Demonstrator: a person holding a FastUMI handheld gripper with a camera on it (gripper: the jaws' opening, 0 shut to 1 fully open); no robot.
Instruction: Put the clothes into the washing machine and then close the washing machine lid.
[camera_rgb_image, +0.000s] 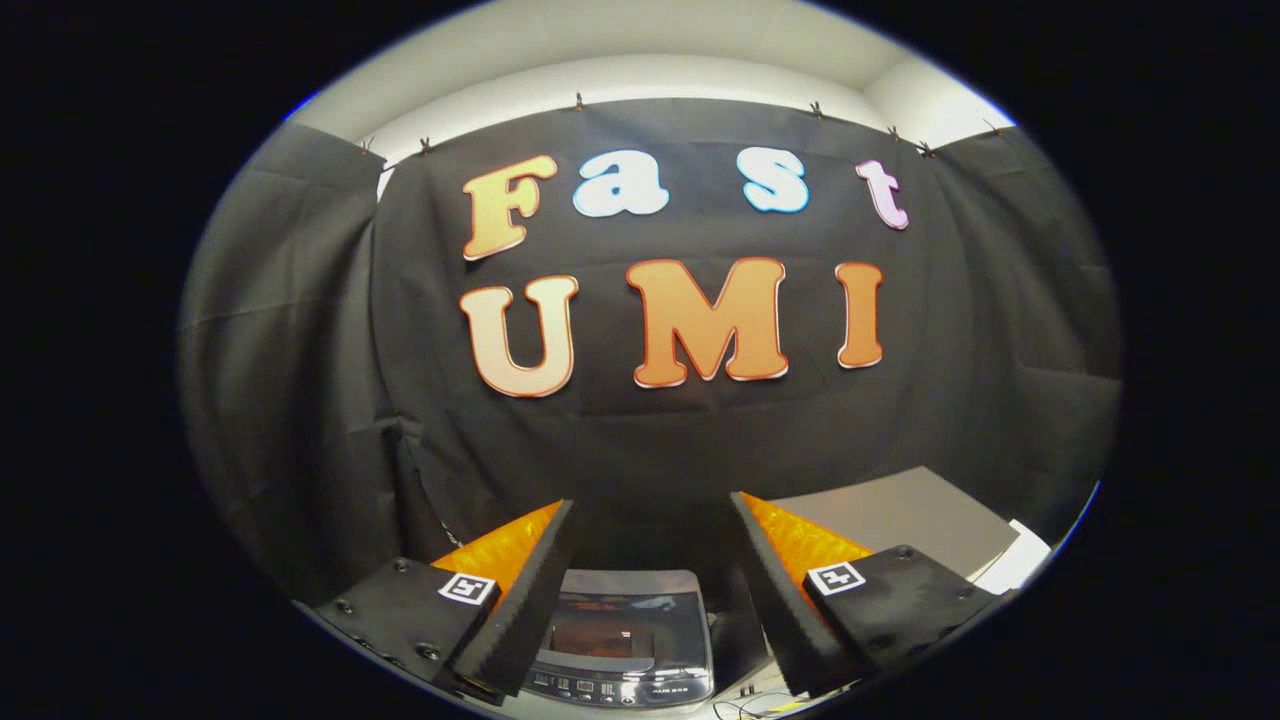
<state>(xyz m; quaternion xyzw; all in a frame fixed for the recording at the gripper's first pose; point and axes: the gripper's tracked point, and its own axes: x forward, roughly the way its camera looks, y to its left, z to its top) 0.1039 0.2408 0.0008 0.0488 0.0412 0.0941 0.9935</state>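
Note:
My gripper (652, 512) is open, with a wide gap between its two fingers and nothing held. Low between the fingers and below them stands a small grey washing machine (622, 640). Its dark see-through lid (620, 625) lies flat on top, and a control panel (610, 688) with lit marks runs along its near edge. I see no clothes from here. The fingers point at the black cloth wall well above the machine.
A grey table surface (905, 515) lies beyond the right finger, with a white object (1020, 560) at its right end. Some thin cables (760, 706) lie on a light surface to the right of the machine. Black cloth walls close in the booth.

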